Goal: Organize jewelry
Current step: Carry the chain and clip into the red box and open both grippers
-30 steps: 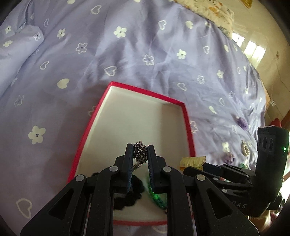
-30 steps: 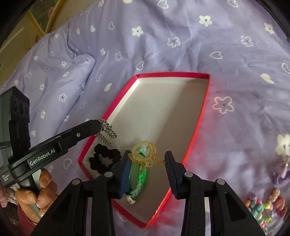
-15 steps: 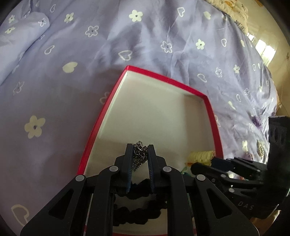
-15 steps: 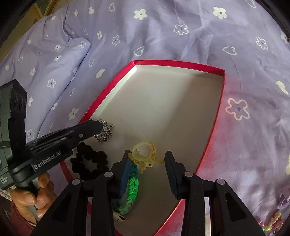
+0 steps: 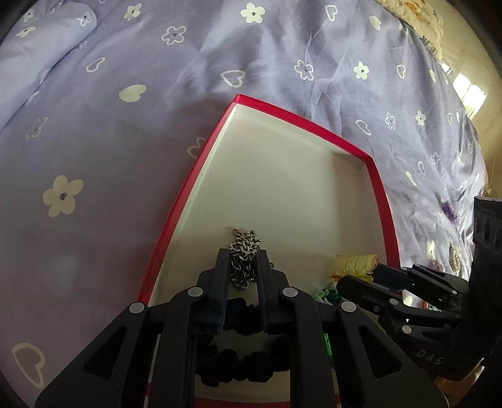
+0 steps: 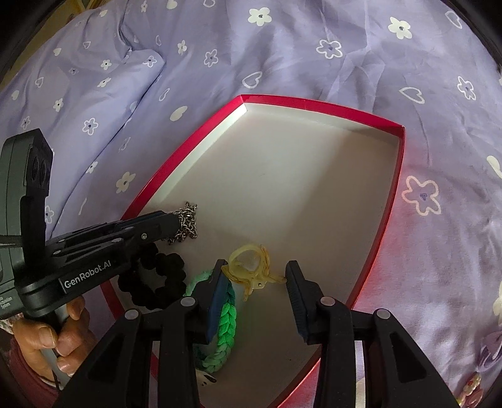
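Observation:
A red-rimmed box (image 5: 317, 125) (image 6: 326, 108) with a pale floor lies on the lilac bedsheet. My left gripper (image 5: 243, 260) (image 6: 175, 221) is shut on a bunched silver chain (image 5: 244, 251) (image 6: 186, 221), held low over the box floor near its left wall. My right gripper (image 6: 254, 276) (image 5: 373, 274) stands open around a yellow coil hair tie (image 6: 249, 268) (image 5: 356, 263) that hangs between its pads just above the box floor. A black scrunchie (image 6: 157, 282) (image 5: 241, 354) and a green braided bracelet (image 6: 224, 326) lie in the box.
The sheet (image 6: 313, 47) is wrinkled, with a pillow (image 6: 69, 78) at the left. Purple and beaded pieces lie on the sheet right of the box (image 5: 450, 213) (image 6: 489, 348). A yellow patterned cloth (image 5: 414, 15) lies at the far bed edge.
Both grippers have moved forward and down into the box. The chain is now close to the box floor. The right jaws stay apart around the yellow hair tie.

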`<control>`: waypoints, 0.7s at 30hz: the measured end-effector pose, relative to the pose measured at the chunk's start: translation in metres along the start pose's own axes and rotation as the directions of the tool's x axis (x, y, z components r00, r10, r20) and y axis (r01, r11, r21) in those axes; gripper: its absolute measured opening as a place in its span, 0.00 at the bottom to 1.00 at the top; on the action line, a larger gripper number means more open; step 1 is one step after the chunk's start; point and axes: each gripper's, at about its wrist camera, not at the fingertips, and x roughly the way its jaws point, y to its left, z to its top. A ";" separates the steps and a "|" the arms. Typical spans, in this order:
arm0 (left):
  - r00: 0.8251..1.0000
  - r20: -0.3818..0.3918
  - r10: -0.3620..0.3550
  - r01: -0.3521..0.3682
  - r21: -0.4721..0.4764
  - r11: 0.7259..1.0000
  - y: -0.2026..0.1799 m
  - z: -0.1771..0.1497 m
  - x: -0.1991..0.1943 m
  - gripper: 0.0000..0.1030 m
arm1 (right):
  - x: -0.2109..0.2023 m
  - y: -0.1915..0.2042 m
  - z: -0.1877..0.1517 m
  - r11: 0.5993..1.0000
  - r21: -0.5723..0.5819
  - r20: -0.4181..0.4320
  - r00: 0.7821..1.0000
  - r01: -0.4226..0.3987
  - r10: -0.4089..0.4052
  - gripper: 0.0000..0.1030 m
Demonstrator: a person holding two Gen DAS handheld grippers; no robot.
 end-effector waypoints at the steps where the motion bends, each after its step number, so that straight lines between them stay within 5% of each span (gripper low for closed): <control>1: 1.000 -0.001 0.002 -0.002 0.000 1.000 0.000 0.000 0.000 0.14 | 0.000 0.000 0.000 1.000 -0.001 0.000 1.000 0.000 0.000 0.38; 5: 1.000 -0.008 0.007 -0.007 -0.004 1.000 0.000 0.000 -0.001 0.18 | 0.000 0.001 0.000 1.000 -0.003 -0.002 1.000 0.001 -0.001 0.38; 9: 1.000 0.003 0.013 -0.013 -0.013 1.000 0.001 0.000 -0.009 0.43 | -0.001 0.001 0.000 1.000 0.003 -0.005 1.000 -0.011 0.011 0.39; 21: 0.999 0.048 -0.008 0.010 -0.044 0.999 -0.007 -0.012 -0.051 0.49 | -0.047 -0.008 -0.023 0.997 0.057 0.055 0.997 -0.049 0.046 0.46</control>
